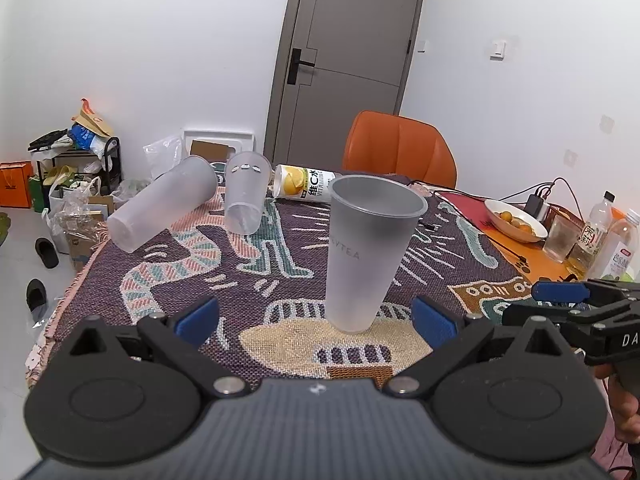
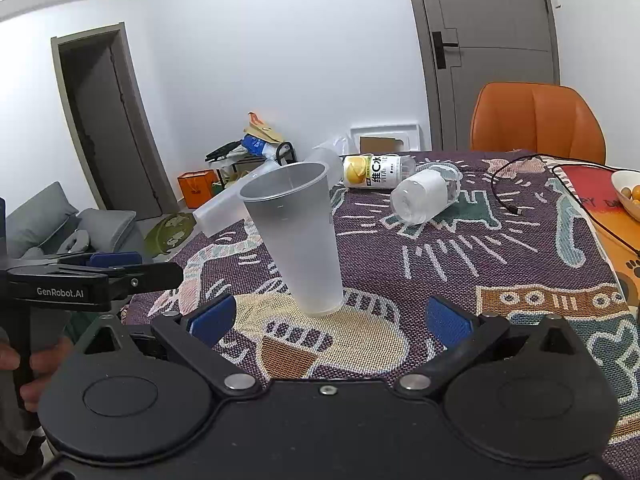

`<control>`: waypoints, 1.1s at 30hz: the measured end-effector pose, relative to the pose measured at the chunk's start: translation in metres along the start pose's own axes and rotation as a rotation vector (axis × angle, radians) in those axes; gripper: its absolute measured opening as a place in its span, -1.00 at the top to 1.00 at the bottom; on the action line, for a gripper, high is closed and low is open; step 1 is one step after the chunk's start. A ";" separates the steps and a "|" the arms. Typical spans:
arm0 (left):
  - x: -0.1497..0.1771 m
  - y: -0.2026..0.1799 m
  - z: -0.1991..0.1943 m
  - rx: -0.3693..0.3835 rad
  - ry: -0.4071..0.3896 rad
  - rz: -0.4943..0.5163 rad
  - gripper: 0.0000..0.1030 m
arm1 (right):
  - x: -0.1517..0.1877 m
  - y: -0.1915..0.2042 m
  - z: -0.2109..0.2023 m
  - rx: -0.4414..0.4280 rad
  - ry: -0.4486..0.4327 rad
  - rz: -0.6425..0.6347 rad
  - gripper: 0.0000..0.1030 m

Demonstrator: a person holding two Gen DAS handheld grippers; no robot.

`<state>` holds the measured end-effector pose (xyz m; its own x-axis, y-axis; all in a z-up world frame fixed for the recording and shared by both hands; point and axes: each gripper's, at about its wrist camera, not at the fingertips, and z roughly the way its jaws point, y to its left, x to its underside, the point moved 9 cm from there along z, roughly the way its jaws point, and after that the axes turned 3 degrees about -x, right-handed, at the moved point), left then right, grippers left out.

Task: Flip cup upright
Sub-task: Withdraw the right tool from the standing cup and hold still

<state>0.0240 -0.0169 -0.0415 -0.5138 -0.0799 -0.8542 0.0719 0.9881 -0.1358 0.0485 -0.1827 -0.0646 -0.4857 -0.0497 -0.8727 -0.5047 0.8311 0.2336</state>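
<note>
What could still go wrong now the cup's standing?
1. The frosted cup stands upright on a soft woven cloth, narrow base down, so it looks easy to tip. Both open tools, left tool and right tool, sit close around its base; a careless pull-back could clip it.
2. Another cup, a bottle and a drink can lie on their sides behind; any could roll into it if nudged.

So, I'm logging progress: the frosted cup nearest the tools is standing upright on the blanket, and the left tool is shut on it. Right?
Not quite. The frosted cup does stand upright on the blanket, but the left tool is open, with its fingers apart and clear of the cup. The left wrist view shows it.
</note>
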 end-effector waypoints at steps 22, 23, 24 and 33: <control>0.000 0.003 -0.001 -0.002 -0.009 0.008 -0.97 | 0.001 0.000 -0.001 0.010 -0.002 -0.001 -1.00; 0.000 0.003 -0.001 -0.002 -0.009 0.007 -0.97 | 0.002 0.000 -0.001 0.010 -0.001 -0.002 -1.00; 0.000 0.003 -0.001 -0.002 -0.010 0.007 -0.97 | 0.002 0.000 -0.001 0.010 -0.001 -0.002 -1.00; -0.001 0.003 -0.003 -0.005 -0.017 0.007 -0.97 | 0.001 0.002 -0.001 0.010 -0.001 -0.008 -1.00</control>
<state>0.0223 -0.0131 -0.0395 -0.4983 -0.0755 -0.8637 0.0707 0.9893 -0.1273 0.0462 -0.1813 -0.0647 -0.4805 -0.0558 -0.8752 -0.5013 0.8364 0.2218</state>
